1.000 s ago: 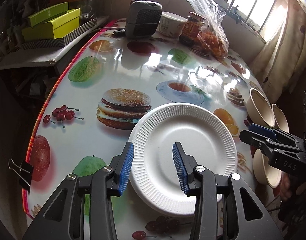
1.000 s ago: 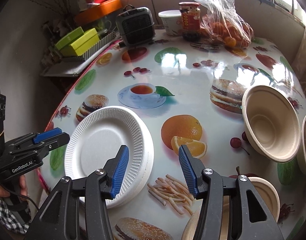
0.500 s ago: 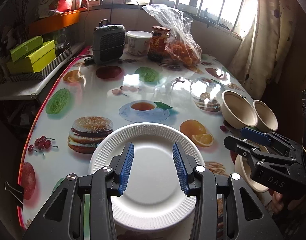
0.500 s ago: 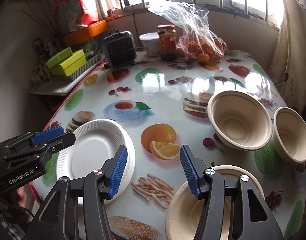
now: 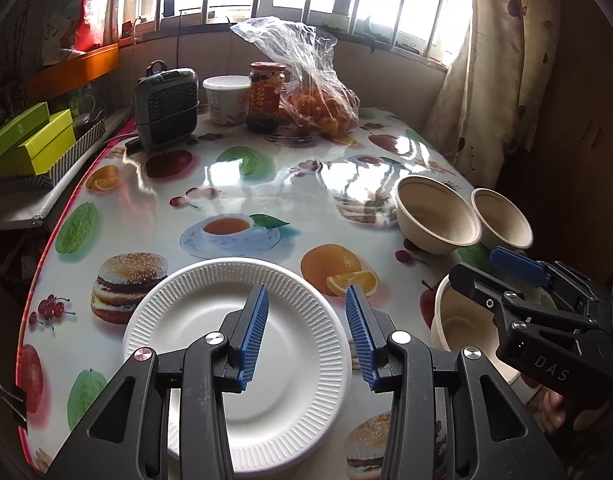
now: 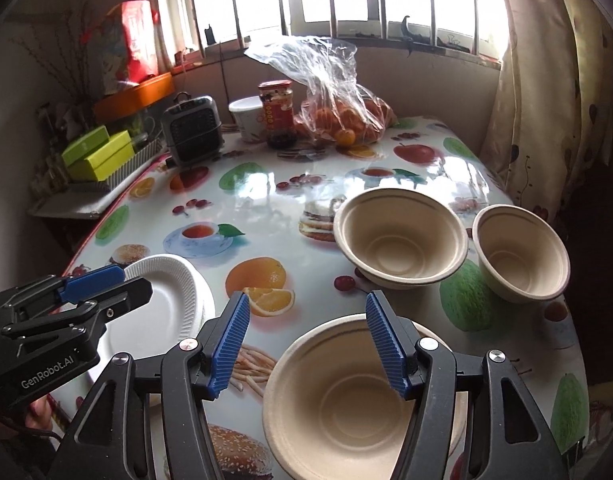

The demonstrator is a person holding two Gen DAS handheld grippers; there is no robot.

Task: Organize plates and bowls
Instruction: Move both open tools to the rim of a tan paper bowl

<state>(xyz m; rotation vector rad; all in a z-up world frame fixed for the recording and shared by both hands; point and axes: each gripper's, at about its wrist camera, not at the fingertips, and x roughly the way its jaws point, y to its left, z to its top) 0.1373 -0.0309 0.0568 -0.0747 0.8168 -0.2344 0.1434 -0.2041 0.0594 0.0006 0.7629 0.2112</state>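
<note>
White ribbed paper plate [image 5: 242, 344] lies flat at near left of the printed table [image 5: 266, 176], three beige bowls [image 6: 400, 236] at right, with left gripper [image 5: 306, 332] and right gripper [image 6: 308, 340] both spread, empty.

White ribbed plate [image 5: 290, 344], beige bowls [image 6: 400, 236], food-printed tablecloth [image 5: 234, 184].
</note>
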